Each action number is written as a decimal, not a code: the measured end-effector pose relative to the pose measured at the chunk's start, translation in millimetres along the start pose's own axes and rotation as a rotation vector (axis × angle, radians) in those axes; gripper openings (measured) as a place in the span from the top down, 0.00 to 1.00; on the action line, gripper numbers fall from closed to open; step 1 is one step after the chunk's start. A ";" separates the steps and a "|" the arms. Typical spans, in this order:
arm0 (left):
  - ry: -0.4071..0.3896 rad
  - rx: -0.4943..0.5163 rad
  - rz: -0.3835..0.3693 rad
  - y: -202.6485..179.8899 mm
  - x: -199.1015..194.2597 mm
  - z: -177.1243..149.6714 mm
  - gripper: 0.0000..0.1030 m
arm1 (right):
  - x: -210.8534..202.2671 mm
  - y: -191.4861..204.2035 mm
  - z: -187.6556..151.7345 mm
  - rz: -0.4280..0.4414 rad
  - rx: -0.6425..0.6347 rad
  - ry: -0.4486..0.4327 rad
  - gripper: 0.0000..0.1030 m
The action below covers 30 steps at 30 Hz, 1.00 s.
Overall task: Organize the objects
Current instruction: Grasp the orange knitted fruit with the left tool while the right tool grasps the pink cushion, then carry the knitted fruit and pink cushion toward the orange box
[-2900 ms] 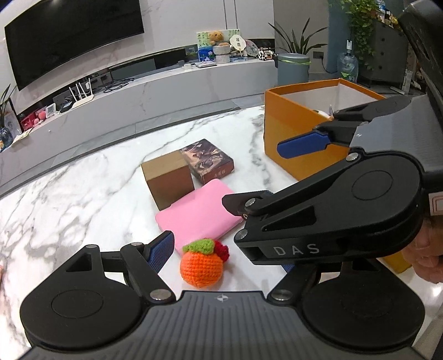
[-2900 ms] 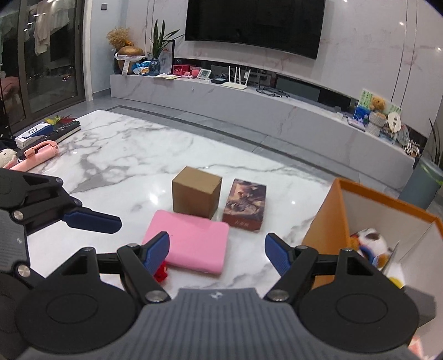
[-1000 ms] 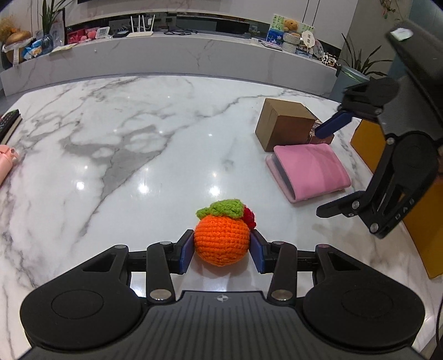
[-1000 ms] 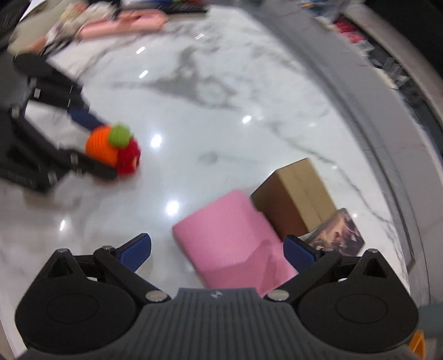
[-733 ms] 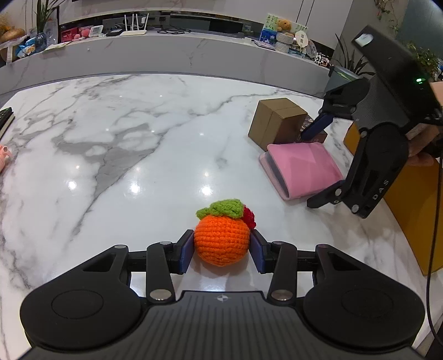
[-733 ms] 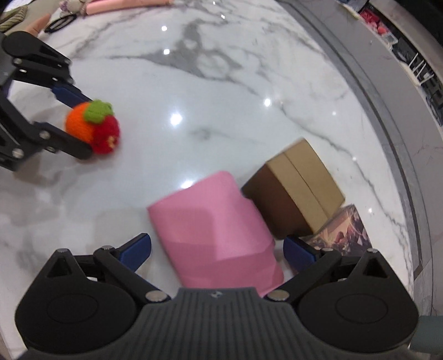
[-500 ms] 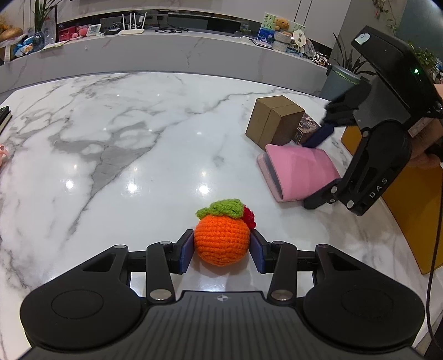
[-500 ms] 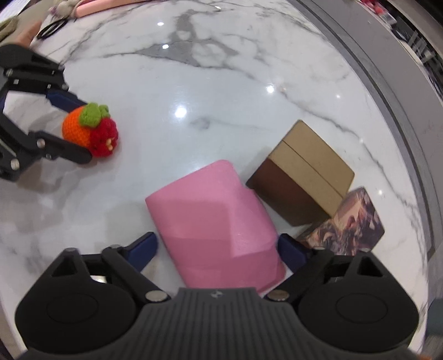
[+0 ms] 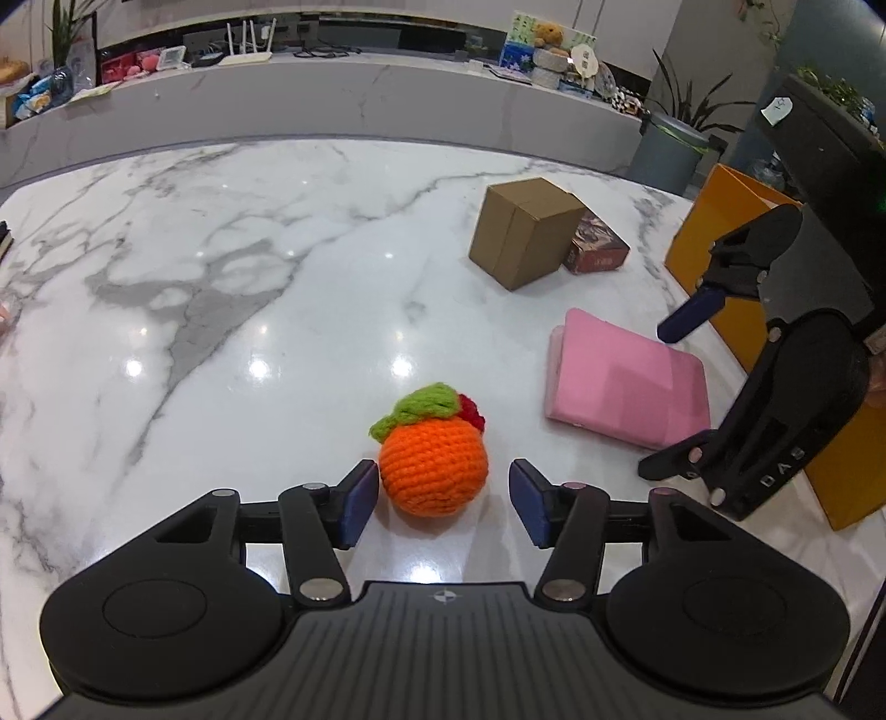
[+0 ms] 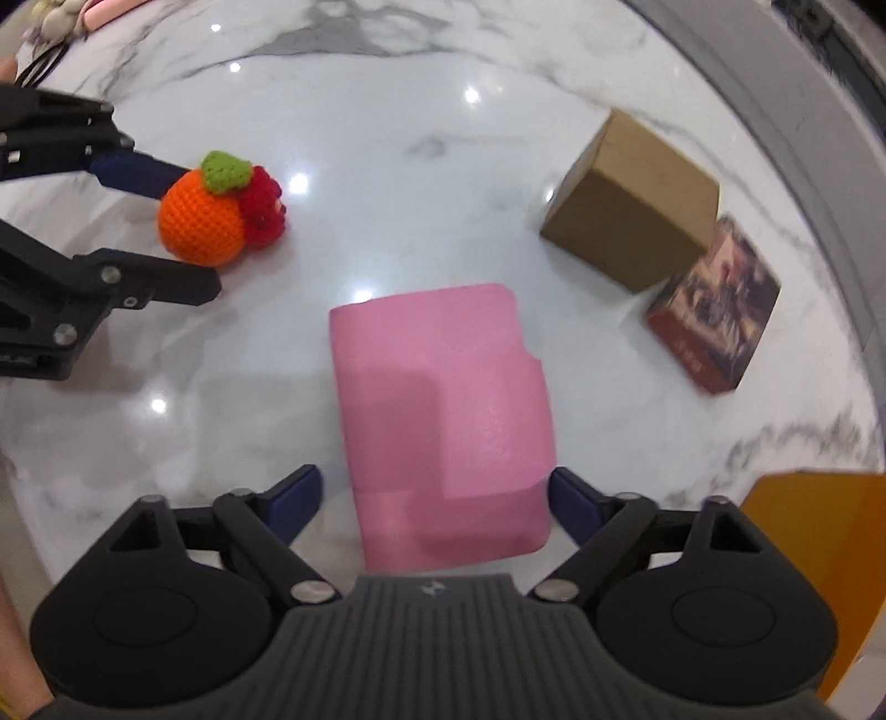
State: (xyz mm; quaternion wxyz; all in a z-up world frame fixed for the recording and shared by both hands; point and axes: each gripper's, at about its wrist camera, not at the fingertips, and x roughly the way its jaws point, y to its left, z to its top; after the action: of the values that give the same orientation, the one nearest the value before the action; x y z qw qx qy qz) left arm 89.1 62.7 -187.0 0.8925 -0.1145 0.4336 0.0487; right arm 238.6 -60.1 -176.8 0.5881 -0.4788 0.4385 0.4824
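A crocheted orange ball with a green leaf and a red knitted bit sits on the worktop between my left jaws, touching the left one. A flat pink pouch lies between my right jaws. Beyond it, ahead and right, a brown cardboard box stands beside a dark printed box.

Home living room, marble table, long media shelf with router, potted plant
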 end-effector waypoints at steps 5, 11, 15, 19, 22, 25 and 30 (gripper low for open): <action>-0.021 -0.018 0.016 2.8 -1.4 1.6 0.38 | -0.5 -13.1 9.1 -0.013 0.018 -0.081 0.08; -0.015 -0.030 0.024 6.8 4.0 -2.5 0.38 | -2.7 -21.1 15.1 0.018 -0.033 -0.144 0.05; -0.030 -0.031 0.018 7.7 4.2 -4.9 0.44 | -5.2 -23.0 15.0 0.052 -0.047 -0.165 0.07; -0.031 -0.033 0.004 7.3 3.8 -4.8 0.55 | -9.0 -28.5 13.5 0.121 0.012 -0.136 0.18; -0.031 -0.028 0.008 6.1 3.3 -5.3 0.56 | -9.5 -25.6 14.8 0.129 0.033 -0.118 0.20; -0.025 -0.023 0.003 3.8 1.9 -5.7 0.56 | -1.8 -21.8 20.3 0.125 0.061 -0.101 0.21; -0.029 -0.013 0.000 -1.2 -3.6 -3.3 0.56 | -4.0 -18.8 15.5 0.116 0.086 -0.085 0.21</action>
State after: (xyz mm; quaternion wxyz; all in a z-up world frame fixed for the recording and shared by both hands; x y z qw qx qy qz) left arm 84.6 60.7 -185.9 0.8980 -0.1194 0.4201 0.0531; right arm 257.4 -46.9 -167.8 0.5970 -0.4059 0.4604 0.5165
